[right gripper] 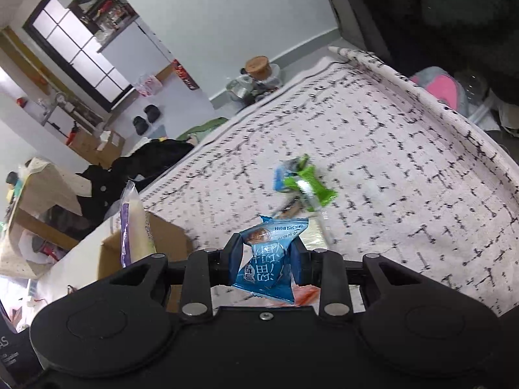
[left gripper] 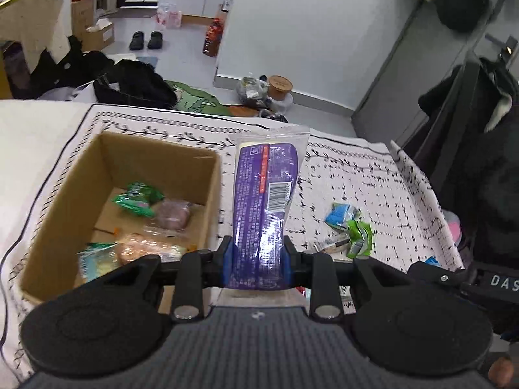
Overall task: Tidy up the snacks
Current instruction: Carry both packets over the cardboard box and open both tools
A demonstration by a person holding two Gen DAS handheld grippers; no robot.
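The left gripper is clamped tight on the lower end of a long purple plastic snack packet, which stands up in the middle of the left wrist view with its barcode side showing. Just left of it, filling the lower left of that frame, sits an open brown cardboard box on a white tablecloth printed with black dashes. Inside the box lie a green wrapped snack, a pinkish round bun in clear wrap and a few other clear-wrapped pieces I can't make out.

The right gripper is closed on a small blue foil snack packet, pinched at mid-height near the lower centre of the right wrist view. An orange wrapper peeks out just below it.

Further up the cloth, centre of that frame, a loose heap of green and blue wrappers lies blurred, well apart from the box. In the left wrist view the same heap sits lower right of the purple packet.

Beyond the table edge, at the upper part of both frames, black bags, a pair of dark slippers and a cork-lidded jar clutter the floor.
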